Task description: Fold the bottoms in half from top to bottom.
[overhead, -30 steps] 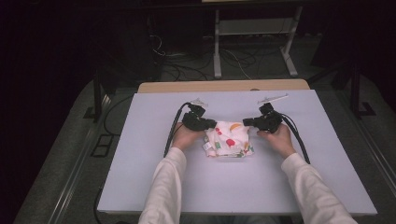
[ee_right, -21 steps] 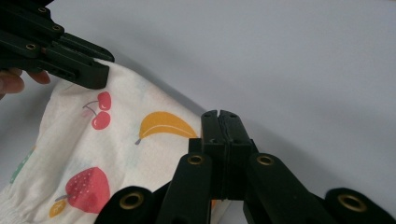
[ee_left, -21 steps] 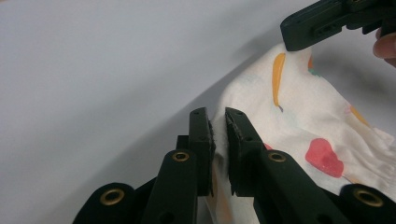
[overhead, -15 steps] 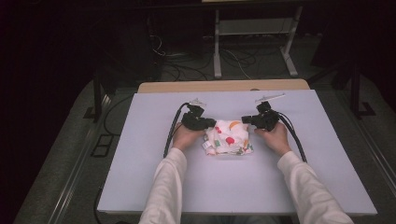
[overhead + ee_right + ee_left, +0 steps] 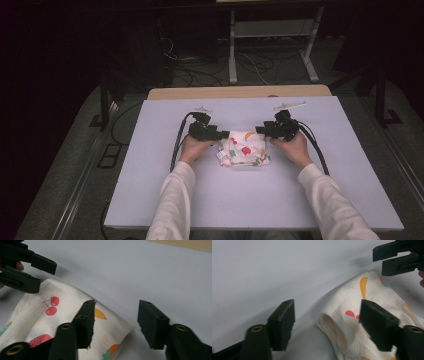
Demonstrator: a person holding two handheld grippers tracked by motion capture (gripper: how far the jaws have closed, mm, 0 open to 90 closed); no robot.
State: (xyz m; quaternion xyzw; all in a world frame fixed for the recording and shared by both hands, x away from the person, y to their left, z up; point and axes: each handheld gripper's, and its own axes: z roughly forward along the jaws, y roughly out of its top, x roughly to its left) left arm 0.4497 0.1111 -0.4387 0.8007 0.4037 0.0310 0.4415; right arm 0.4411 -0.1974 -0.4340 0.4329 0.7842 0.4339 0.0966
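While the folded white cloth printed with fruit (image 5: 244, 149) is lying in the middle of the pale lilac surface (image 5: 150, 200), the left claw (image 5: 223, 134) and right claw (image 5: 261, 130) are flanking its far corners, both having just been opening, jaws standing apart and gripping nothing.

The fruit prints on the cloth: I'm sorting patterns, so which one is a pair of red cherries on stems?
On the folded cloth, the cherry print in the right gripper view: two round red fruits joined by thin stems. The yellow banana print beside it is a single curved shape.
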